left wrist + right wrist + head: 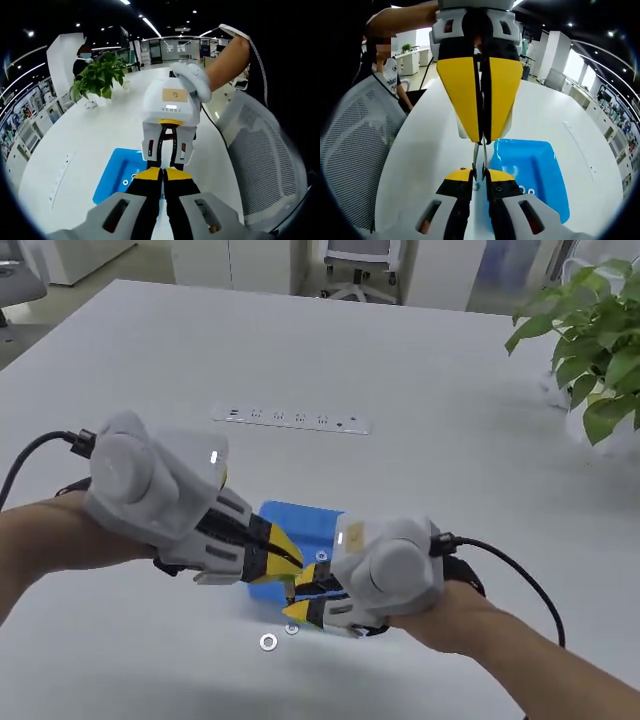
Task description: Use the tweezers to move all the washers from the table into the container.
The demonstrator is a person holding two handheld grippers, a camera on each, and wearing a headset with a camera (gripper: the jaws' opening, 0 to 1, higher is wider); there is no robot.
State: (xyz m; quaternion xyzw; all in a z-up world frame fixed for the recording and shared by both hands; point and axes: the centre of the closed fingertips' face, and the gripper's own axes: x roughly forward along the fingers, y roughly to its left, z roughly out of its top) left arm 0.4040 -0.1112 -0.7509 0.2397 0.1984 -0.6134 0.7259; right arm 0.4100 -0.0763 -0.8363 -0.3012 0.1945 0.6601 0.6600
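Forearms reach in from the near edge of the bench point(420, 390), the left forearm point(40, 540) and right forearm point(520, 660) each ending at a hand tool held low over the blue container point(300, 520). Left tongs point(290, 558) and right tongs point(296, 600) point at each other nose to nose above the container's near edge. In the right gripper view the yellow jaws of the left tongs are clenched on the tweezers point(479, 156). The two thin metal legs of the tweezers run out past the jaw tips and end between the jaws of the right tongs, which are drawn in against those legs from either side. Two washers lie on the bench just off the container's near edge, one washer point(268, 642) nearer the camera and another point(291, 628) beside it, close under the right tongs. A small ring point(321, 556) lies inside the container. Beyond the container's far side, well apart from it, a white power strip point(290, 419) lies flat. A leafy plant point(595, 340) stands far off to the container's right.
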